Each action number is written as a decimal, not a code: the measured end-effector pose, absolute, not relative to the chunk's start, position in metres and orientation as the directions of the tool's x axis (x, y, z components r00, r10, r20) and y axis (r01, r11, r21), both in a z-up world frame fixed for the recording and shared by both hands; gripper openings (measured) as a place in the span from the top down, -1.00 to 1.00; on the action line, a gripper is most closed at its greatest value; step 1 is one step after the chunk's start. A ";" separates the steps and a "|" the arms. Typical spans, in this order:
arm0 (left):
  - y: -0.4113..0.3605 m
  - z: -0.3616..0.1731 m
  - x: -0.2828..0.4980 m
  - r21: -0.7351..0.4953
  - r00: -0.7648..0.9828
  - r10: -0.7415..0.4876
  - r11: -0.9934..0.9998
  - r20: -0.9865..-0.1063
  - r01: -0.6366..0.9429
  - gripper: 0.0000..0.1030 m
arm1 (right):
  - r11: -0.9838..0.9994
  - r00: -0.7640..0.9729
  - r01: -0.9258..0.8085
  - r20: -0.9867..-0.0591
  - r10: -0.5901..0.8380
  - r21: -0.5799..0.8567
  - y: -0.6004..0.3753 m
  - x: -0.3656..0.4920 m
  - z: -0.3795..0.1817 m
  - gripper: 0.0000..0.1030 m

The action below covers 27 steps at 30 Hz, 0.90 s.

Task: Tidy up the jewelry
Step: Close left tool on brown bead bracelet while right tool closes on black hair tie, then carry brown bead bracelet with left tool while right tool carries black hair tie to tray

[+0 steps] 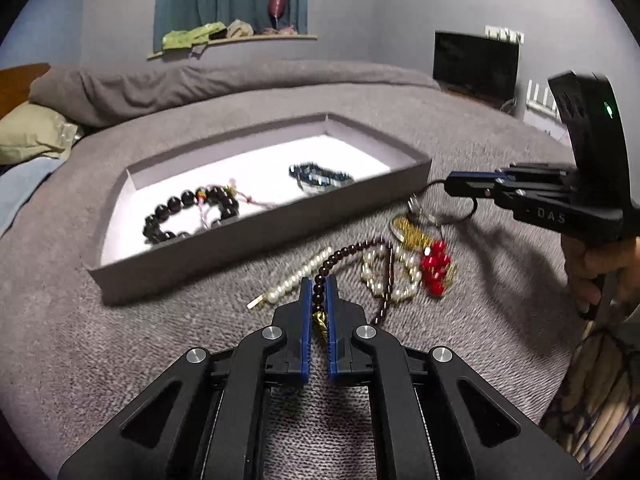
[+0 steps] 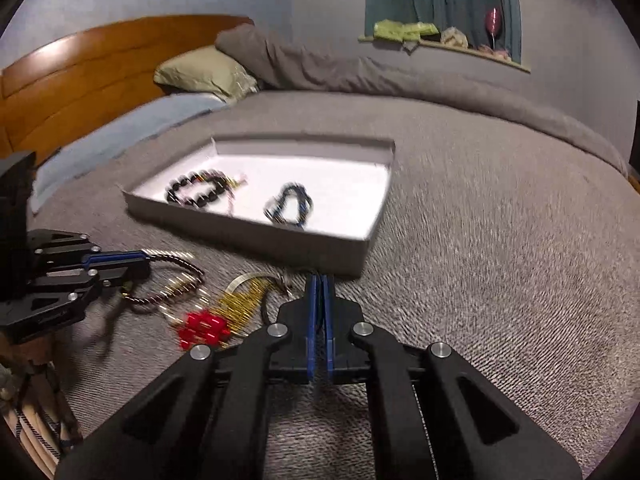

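Left tongs (image 1: 319, 294) clamped on dark bead strand (image 1: 348, 250); right tongs (image 1: 452, 183) pinched on thin dark ring (image 1: 468, 211). Beside them on bed (image 1: 160, 340): pearls (image 1: 296, 278), red beads (image 1: 436, 266). Beyond: tray (image 1: 256, 236) holding black bracelet (image 1: 188, 212).

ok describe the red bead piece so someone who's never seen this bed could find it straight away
Start at the shallow grey box on the grey blanket. Beside its near wall lies a loose heap of jewelry. The red bead piece sits at the heap's right edge, the only bright red among pearls and gold.
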<state>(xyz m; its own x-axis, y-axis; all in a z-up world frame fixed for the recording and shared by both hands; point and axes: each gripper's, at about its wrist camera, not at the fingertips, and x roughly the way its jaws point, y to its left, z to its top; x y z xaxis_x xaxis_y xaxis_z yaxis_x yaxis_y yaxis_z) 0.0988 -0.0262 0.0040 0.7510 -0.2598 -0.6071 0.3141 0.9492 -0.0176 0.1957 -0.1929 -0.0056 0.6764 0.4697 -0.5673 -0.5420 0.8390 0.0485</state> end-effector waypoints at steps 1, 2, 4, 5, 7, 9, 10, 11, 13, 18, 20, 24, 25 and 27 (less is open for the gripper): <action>-0.024 0.008 0.098 -0.035 0.757 -0.271 0.949 -0.595 0.313 0.87 | 0.837 0.684 -0.545 -0.549 0.480 0.052 -0.193 0.193 -0.001 0.93; -0.020 0.012 0.097 -0.056 0.761 -0.286 0.948 -0.582 0.314 0.87 | 0.835 0.688 -0.547 -0.538 0.487 0.057 -0.194 0.192 0.002 0.93; -0.016 0.019 0.098 -0.081 0.767 -0.301 0.947 -0.566 0.312 0.87 | 0.836 0.694 -0.545 -0.521 0.496 0.069 -0.195 0.190 0.007 0.93; -0.013 0.022 0.099 -0.091 0.771 -0.306 0.947 -0.558 0.309 0.87 | 0.835 0.697 -0.545 -0.512 0.502 0.077 -0.196 0.190 0.010 0.93; -0.007 0.028 0.100 -0.114 0.781 -0.313 0.947 -0.540 0.300 0.87 | 0.833 0.701 -0.545 -0.496 0.512 0.090 -0.195 0.190 0.015 0.93; -0.001 0.033 0.100 -0.130 0.792 -0.315 0.948 -0.523 0.291 0.87 | 0.833 0.708 -0.545 -0.478 0.520 0.099 -0.194 0.191 0.020 0.93; 0.001 0.035 0.101 -0.136 0.797 -0.316 0.948 -0.515 0.288 0.87 | 0.832 0.710 -0.545 -0.473 0.522 0.101 -0.193 0.192 0.023 0.93; 0.004 0.038 0.101 -0.147 0.801 -0.320 0.947 -0.506 0.285 0.87 | 0.832 0.713 -0.546 -0.465 0.525 0.103 -0.192 0.192 0.025 0.93; 0.009 0.042 0.102 -0.155 0.809 -0.320 0.947 -0.494 0.280 0.87 | 0.830 0.718 -0.546 -0.450 0.532 0.111 -0.191 0.192 0.029 0.93; 0.016 0.052 0.104 -0.164 0.828 -0.318 0.948 -0.462 0.272 0.87 | 0.830 0.723 -0.545 -0.433 0.538 0.120 -0.186 0.196 0.034 0.93; 0.018 0.056 0.104 -0.171 0.832 -0.319 0.948 -0.454 0.270 0.87 | 0.828 0.723 -0.547 -0.430 0.541 0.121 -0.184 0.198 0.034 0.93; 0.022 0.062 0.108 -0.175 0.839 -0.318 0.948 -0.441 0.267 0.87 | 0.825 0.721 -0.551 -0.429 0.544 0.121 -0.180 0.200 0.035 0.93; 0.022 0.062 0.109 -0.176 0.841 -0.319 0.947 -0.438 0.267 0.87 | 0.825 0.721 -0.552 -0.429 0.545 0.120 -0.179 0.201 0.035 0.93; 0.022 0.064 0.110 -0.171 0.844 -0.314 0.949 -0.435 0.265 0.87 | 0.825 0.720 -0.553 -0.429 0.545 0.120 -0.178 0.203 0.035 0.93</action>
